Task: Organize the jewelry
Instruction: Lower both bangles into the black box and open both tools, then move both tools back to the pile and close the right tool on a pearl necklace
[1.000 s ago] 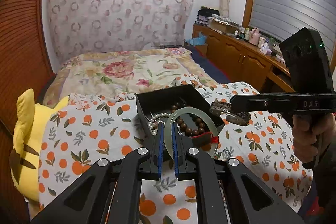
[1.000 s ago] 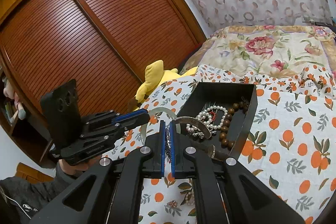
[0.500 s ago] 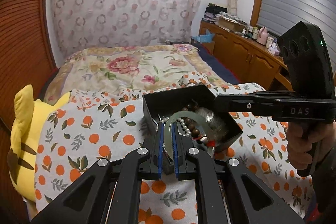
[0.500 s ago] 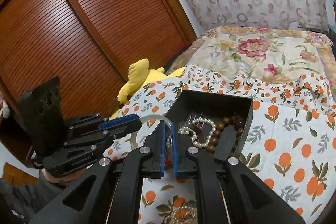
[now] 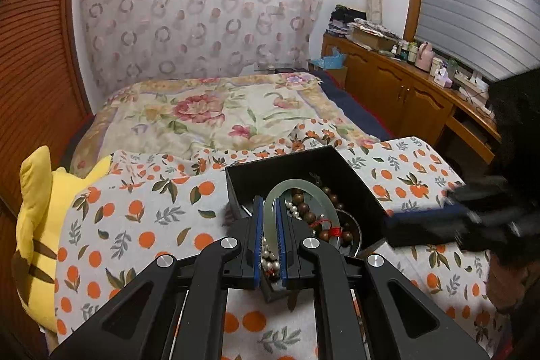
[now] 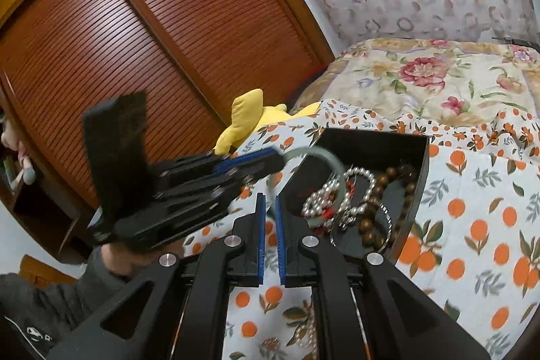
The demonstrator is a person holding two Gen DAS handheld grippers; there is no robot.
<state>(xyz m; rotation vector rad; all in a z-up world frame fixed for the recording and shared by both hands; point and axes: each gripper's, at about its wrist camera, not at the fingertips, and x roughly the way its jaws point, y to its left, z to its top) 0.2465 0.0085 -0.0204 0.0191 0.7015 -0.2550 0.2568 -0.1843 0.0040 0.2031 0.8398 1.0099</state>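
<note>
While the left gripper (image 5: 269, 218) stays clamped on the pale green bangle (image 5: 297, 188), the ring stands on edge between the blue pads, its plane running fwd along the fingers, far arc arching over the black box (image 5: 290, 164). Bangle thus hangs above the near-left part of the box, not resting in it as far as I can tell; drop path is straight down onto the pile.

Box contents: pearl strand (image 6: 324, 194), brown wooden beads (image 6: 371, 218), thin silver bangle (image 6: 388, 225), bit of red thread. All on the orange-print cloth (image 5: 135, 218).

Right gripper (image 6: 269, 225): jaws nearly together, nothing between the pads; it sits just short of the box's near-left corner. Left is plainly the hand doing the placing; right is beside it, blurred in left wrist view.

Vs. 1 s ago:
- left has come fwd and slightly down, box now closer and partly under the fingers
- right then held a silver bangle; now empty, piece looks to be in the box
- more jewelry lies on the cloth below the right gripper, too blurred to ID

Judgement: next is release of the bangle over the box; risk = it rolls on edge or lands on the rim.
</note>
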